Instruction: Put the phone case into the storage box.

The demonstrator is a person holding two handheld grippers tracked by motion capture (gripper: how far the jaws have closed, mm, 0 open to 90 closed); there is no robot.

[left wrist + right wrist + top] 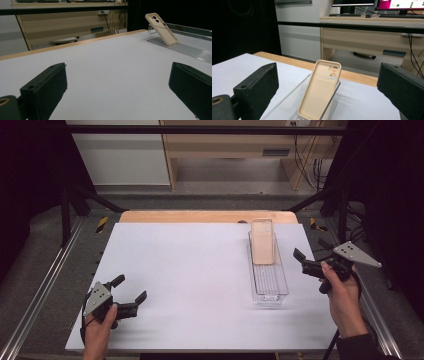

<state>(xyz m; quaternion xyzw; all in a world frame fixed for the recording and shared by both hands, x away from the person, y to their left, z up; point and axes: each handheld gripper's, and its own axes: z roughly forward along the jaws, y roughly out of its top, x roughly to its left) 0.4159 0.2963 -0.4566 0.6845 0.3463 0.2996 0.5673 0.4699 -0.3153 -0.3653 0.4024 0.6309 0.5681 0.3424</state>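
Note:
A beige phone case (262, 241) leans upright against the far end of a clear ribbed plastic holder (270, 281) on the right half of the white table (190, 270). My right gripper (311, 248) is held open just right of the holder, with nothing between its jaws. In the right gripper view the phone case (322, 90) stands close ahead between the open jaws of the right gripper (328, 75), its inner side and camera cut-outs facing me. Near the front left corner my left gripper (131, 288) rests open and empty. In the left gripper view, past the left gripper (118, 92), the phone case (161, 28) shows far off to the right.
The table's wooden far edge (205, 216) lies behind the white top. Metal rails (45, 280) run along both sides. Beyond the table stands a wooden desk (372, 37) with monitors and cables. The clear holder (287, 100) extends toward my right gripper.

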